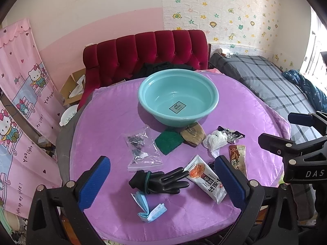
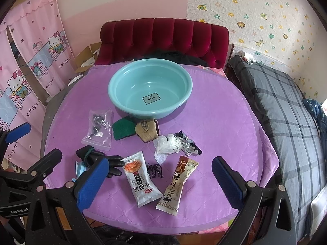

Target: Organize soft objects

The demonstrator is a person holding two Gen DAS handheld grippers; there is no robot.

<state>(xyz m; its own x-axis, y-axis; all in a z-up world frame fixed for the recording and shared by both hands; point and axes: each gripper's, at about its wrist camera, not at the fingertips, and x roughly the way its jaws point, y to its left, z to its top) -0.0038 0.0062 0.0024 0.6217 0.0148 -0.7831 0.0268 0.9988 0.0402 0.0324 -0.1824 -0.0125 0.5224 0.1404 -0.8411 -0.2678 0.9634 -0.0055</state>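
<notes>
I held both grippers, left (image 1: 161,180) and right (image 2: 159,180), spread wide and empty above the near edge of the table (image 1: 98,134), likely to survey the clutter before choosing. The basin (image 1: 178,97) stood empty behind. The glove (image 1: 161,180) lay between my left jaws, long axis crosswise, fingers pointing right toward the packet (image 1: 206,178).
</notes>
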